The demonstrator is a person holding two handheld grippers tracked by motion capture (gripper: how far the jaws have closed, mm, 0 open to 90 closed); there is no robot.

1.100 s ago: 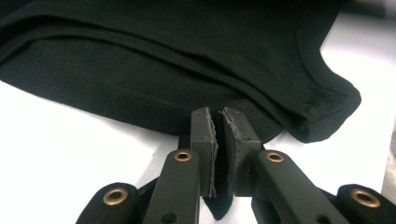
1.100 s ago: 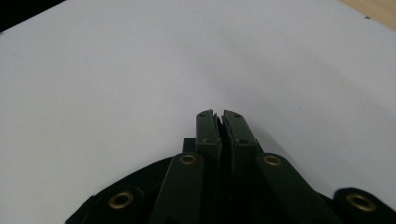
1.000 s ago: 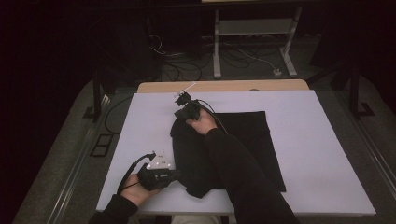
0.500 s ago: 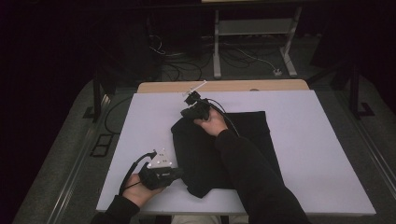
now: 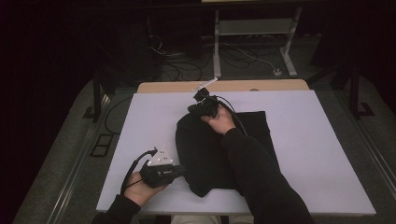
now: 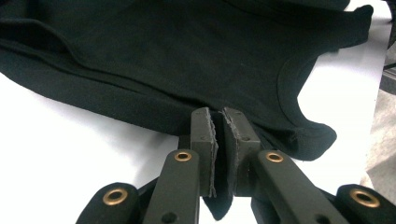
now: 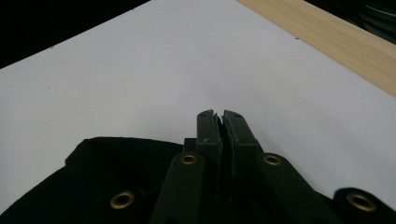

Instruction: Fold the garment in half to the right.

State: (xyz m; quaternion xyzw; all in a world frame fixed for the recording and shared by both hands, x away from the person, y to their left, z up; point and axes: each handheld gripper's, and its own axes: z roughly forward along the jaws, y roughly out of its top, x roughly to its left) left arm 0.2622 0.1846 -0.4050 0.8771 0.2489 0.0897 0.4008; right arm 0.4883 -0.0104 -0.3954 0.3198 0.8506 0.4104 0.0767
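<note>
Right tool has carried black shirt edge rightward, clamped.

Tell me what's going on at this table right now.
A person is folding a black garment on a white table, with a two-jaw gripper in each hand. The left gripper is shut on the garment's edge near the front of the table, close to an armhole. The right gripper is shut on another edge of the cloth at the far side, with that part doubled over the rest. The garment is partly folded and bunched, not yet flat.
</note>
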